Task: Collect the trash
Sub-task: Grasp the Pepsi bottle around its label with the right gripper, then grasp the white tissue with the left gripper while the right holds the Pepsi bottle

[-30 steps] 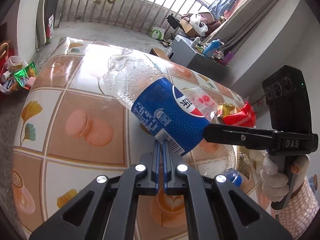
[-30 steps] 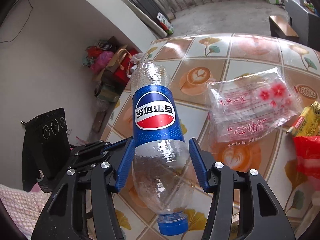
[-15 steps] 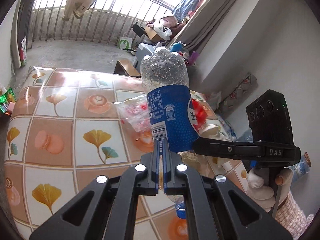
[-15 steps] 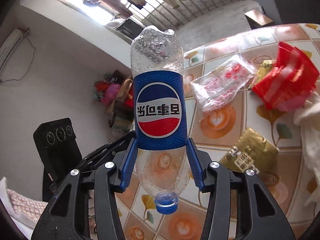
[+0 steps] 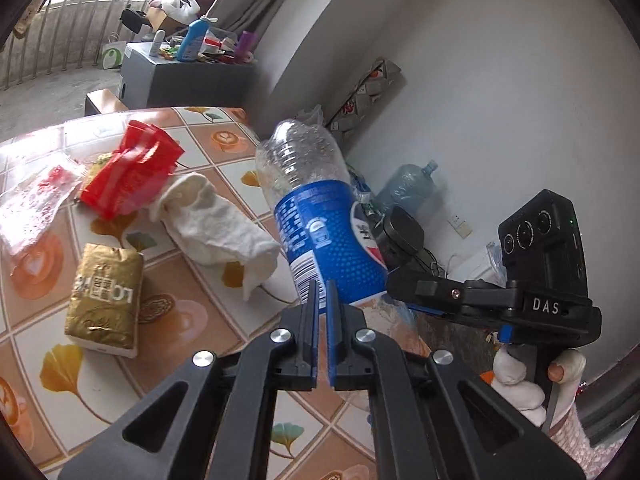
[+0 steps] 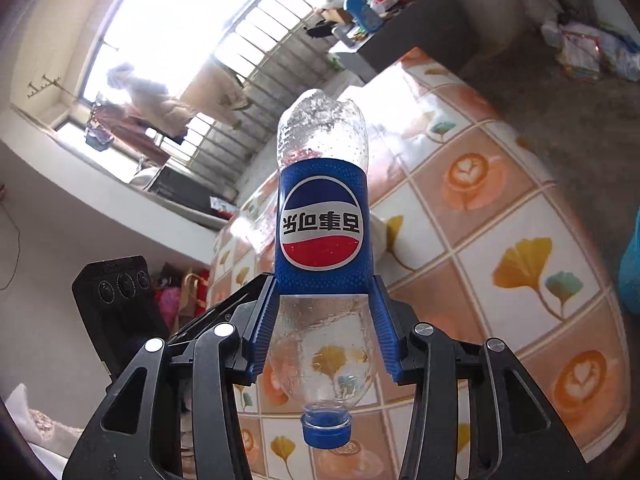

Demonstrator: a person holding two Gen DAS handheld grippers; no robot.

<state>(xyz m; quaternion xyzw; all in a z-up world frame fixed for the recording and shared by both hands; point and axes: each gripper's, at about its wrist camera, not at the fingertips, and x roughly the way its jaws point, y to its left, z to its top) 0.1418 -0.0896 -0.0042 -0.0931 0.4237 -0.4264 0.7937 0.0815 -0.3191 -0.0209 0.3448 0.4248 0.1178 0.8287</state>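
My right gripper (image 6: 322,320) is shut on an empty Pepsi bottle (image 6: 323,216) with a blue label, held cap down and base up above the table edge. The bottle also shows in the left wrist view (image 5: 320,216), with the right gripper (image 5: 404,284) on it. My left gripper (image 5: 322,300) is shut and empty, just left of the bottle. On the tiled tablecloth (image 5: 192,320) lie a red plastic bag (image 5: 128,172), a white crumpled cloth (image 5: 216,220), a gold packet (image 5: 104,292) and a clear printed bag (image 5: 32,204).
A large blue water jug (image 5: 408,184) and clutter stand on the floor by the wall right of the table. A grey cabinet (image 5: 180,76) with bottles stands beyond the table. Bags (image 6: 592,52) lie on the floor.
The right gripper has lifted the bottle and carried it right, past the table's edge. The left gripper has swung right with it; the red bag, cloth and gold packet now show at left.
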